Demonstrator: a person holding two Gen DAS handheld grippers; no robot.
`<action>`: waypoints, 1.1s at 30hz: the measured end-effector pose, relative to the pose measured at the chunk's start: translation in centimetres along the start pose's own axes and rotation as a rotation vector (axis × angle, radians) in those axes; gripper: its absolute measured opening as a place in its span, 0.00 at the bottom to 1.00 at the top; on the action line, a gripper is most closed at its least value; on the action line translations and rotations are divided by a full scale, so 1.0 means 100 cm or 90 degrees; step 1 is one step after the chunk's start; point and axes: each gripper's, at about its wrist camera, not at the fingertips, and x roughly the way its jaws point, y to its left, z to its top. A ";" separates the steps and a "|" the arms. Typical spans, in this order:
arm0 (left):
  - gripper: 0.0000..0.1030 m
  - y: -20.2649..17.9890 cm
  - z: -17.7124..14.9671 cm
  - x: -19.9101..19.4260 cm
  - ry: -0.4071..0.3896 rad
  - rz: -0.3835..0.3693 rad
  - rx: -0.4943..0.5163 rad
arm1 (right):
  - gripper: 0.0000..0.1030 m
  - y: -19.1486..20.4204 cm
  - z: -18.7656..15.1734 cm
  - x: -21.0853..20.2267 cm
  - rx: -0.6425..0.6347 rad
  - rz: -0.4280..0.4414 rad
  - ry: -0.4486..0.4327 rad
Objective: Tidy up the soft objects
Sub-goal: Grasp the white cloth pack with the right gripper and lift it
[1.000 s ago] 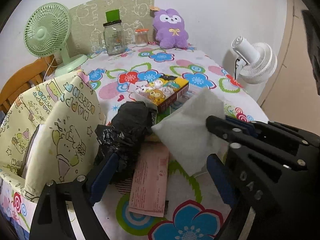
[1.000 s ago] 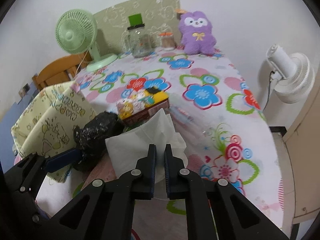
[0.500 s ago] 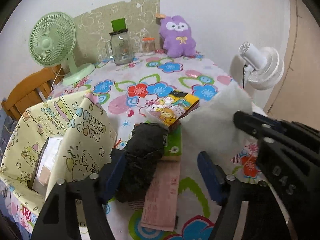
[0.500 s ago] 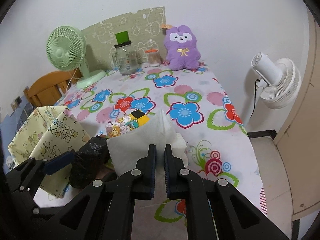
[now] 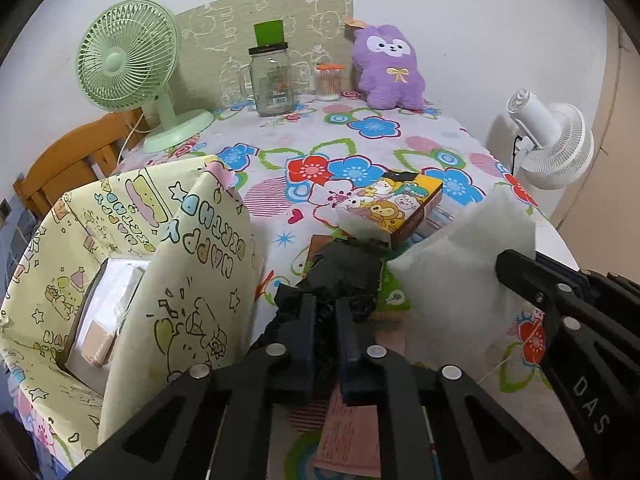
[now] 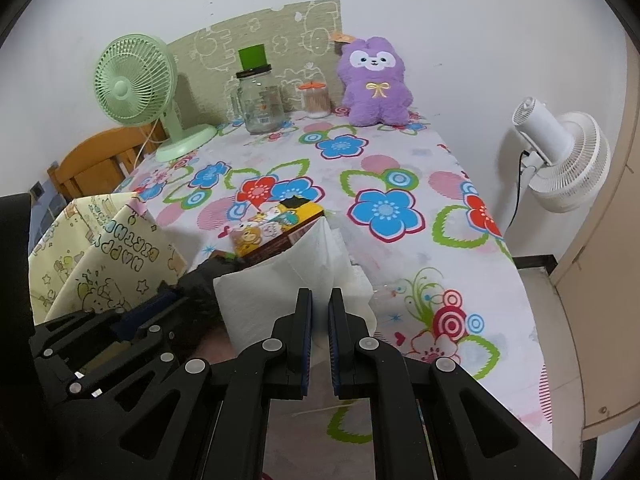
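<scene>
My left gripper is shut on a crumpled black plastic bag just right of the yellow cartoon-print box. My right gripper is shut on a white tissue and holds it up above the table; the tissue also shows in the left wrist view with the right gripper's fingers on it. The left gripper's fingers and the black bag show at the left of the right wrist view. A purple plush toy sits at the table's far edge.
A colourful animal-print box lies mid-table over a green packet. A pink paper slip lies near me. A green fan, a glass jar and a small jar stand at the back. A white fan stands right of the table.
My left gripper has closed on the black bag; it was open around it before. The right gripper with the tissue has risen and drawn back a little.
</scene>
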 end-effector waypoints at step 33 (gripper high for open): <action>0.00 -0.003 0.006 -0.076 -0.071 -0.041 0.017 | 0.10 0.020 0.008 -0.075 -0.008 0.000 -0.067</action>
